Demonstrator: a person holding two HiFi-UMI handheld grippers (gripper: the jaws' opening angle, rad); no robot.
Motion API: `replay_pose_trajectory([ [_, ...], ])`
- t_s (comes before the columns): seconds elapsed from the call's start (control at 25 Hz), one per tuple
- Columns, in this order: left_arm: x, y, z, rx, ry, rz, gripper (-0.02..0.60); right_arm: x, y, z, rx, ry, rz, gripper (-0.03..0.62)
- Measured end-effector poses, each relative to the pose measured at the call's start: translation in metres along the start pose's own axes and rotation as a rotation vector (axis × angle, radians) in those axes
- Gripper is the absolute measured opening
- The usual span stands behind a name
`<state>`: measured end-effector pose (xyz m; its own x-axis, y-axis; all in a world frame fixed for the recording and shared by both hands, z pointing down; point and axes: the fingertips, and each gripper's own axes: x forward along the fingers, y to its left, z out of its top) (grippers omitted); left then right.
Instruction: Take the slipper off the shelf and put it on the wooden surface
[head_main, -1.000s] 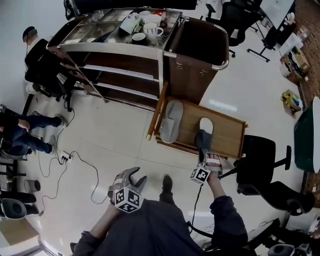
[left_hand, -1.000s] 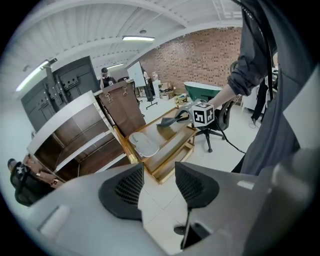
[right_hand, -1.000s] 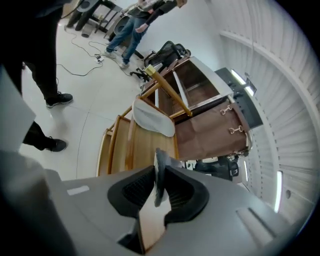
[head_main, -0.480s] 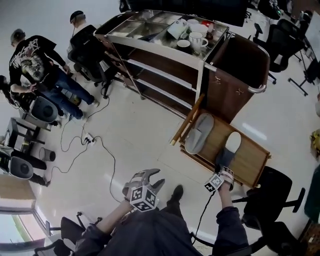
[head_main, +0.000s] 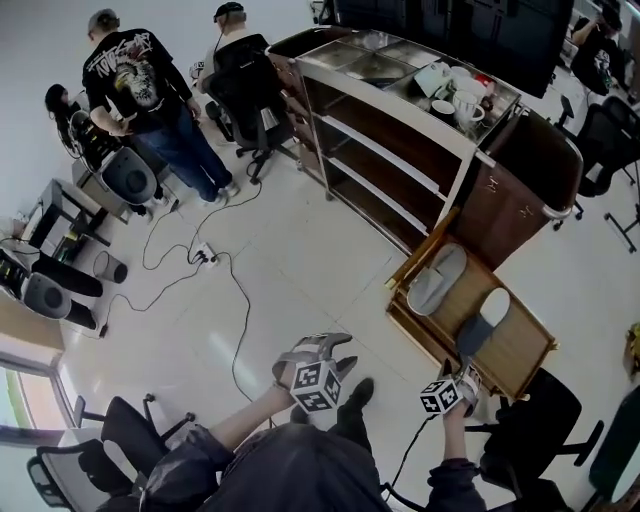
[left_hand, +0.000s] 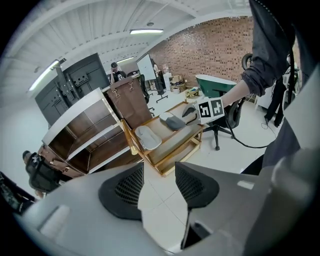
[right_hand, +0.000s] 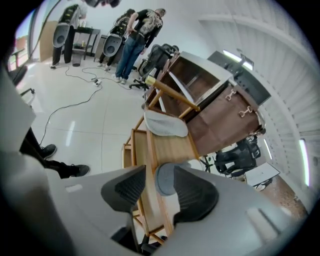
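On the low wooden surface (head_main: 520, 345) lie two grey slippers. One slipper (head_main: 486, 318), with a pale insole, lies nearest my right gripper (head_main: 468, 372); the other slipper (head_main: 437, 278) lies at the far end. In the right gripper view the near slipper's toe (right_hand: 164, 178) shows between the jaws of my right gripper (right_hand: 159, 182), which are opening; the left pad stands off it. My left gripper (head_main: 322, 348) hangs over the floor, open and empty (left_hand: 159, 182).
A brown shelf cart (head_main: 400, 130) with cups on top stands behind the wooden surface, a dark bin (head_main: 520, 190) at its right end. Cables (head_main: 215, 265) cross the floor. People and office chairs (head_main: 140, 90) are at the far left. A black chair (head_main: 540, 430) is by my right arm.
The head view has swung, bringing the people at the left into sight. My right gripper has loosened from the slipper's toe and sits lower; the slipper stays on the wood.
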<state>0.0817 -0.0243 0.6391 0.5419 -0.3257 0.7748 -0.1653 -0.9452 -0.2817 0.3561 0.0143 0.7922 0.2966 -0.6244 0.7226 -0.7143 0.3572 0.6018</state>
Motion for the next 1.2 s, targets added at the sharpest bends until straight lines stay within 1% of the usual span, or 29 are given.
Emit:
replay_pose_trajectory([
  [0.2, -0.035, -0.045, -0.026, 0.009, -0.036, -0.029, 0.215, -0.083, 0.024, 0.045, 0.021, -0.075, -0.044, 0.172],
  [0.4, -0.091, -0.08, -0.062, 0.031, -0.087, -0.022, 0.215, -0.176, 0.075, 0.083, 0.056, -0.114, -0.06, 0.172],
  [0.48, -0.113, -0.099, -0.079, 0.033, -0.097, -0.032, 0.215, -0.215, 0.099, 0.092, 0.067, -0.132, -0.063, 0.172],
  [0.6, -0.139, -0.132, -0.103, 0.051, -0.102, -0.07, 0.215, -0.271, 0.129, 0.1, 0.094, -0.154, -0.077, 0.172],
  [0.72, -0.162, -0.159, -0.12, 0.069, -0.123, -0.103, 0.215, -0.317, 0.154, 0.101, 0.125, -0.147, -0.104, 0.172],
  [0.88, -0.181, -0.177, -0.133, 0.063, -0.15, -0.109, 0.215, -0.357, 0.179, 0.099, 0.166, -0.132, -0.114, 0.172],
  [1.0, -0.186, -0.184, -0.134, 0.042, -0.154, -0.101, 0.213, -0.372, 0.188, 0.097, 0.188, -0.126, -0.099, 0.172],
  [1.08, -0.19, -0.186, -0.133, 0.031, -0.158, -0.087, 0.202, -0.382, 0.192, 0.097, 0.225, -0.133, -0.09, 0.172],
  [1.2, -0.203, -0.182, -0.135, 0.025, -0.175, -0.082, 0.212, -0.402, 0.194, 0.105, 0.254, -0.141, -0.13, 0.172],
])
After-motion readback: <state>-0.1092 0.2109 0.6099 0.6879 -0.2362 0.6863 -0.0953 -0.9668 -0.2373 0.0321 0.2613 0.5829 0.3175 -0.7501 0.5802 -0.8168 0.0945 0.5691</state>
